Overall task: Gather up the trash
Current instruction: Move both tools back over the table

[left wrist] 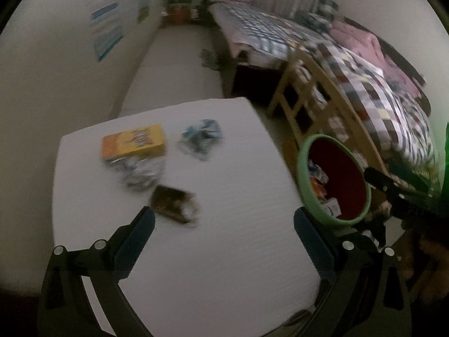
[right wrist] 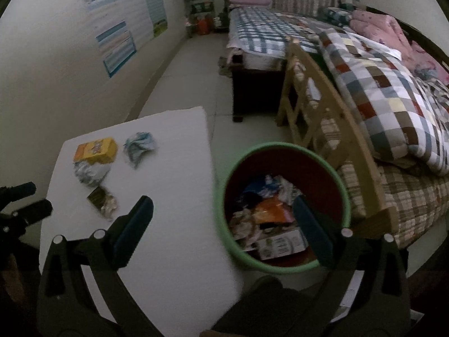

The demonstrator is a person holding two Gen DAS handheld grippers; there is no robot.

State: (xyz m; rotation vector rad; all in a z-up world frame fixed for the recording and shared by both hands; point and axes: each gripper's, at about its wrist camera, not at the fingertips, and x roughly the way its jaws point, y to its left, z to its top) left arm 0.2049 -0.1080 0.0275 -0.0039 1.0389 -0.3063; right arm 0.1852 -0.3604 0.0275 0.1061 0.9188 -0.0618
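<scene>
Both jaws spread, empty: left gripper (left wrist: 224, 219) over surface (left wrist: 224, 252), right gripper (right wrist: 223, 210) above bin (right wrist: 280, 266); four scraps left (dark wrapper (left wrist: 175, 206) nearest); flimsy foil could slip a shallow pinch; bin rim close, easily knocked.

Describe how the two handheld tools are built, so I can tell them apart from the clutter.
Both look alike: the left tool and right tool have matte black frames with curved arms, round silver bolt heads on the linkages, and two flat fingers faced with dark blue pads. No cables or markings are visible.
</scene>
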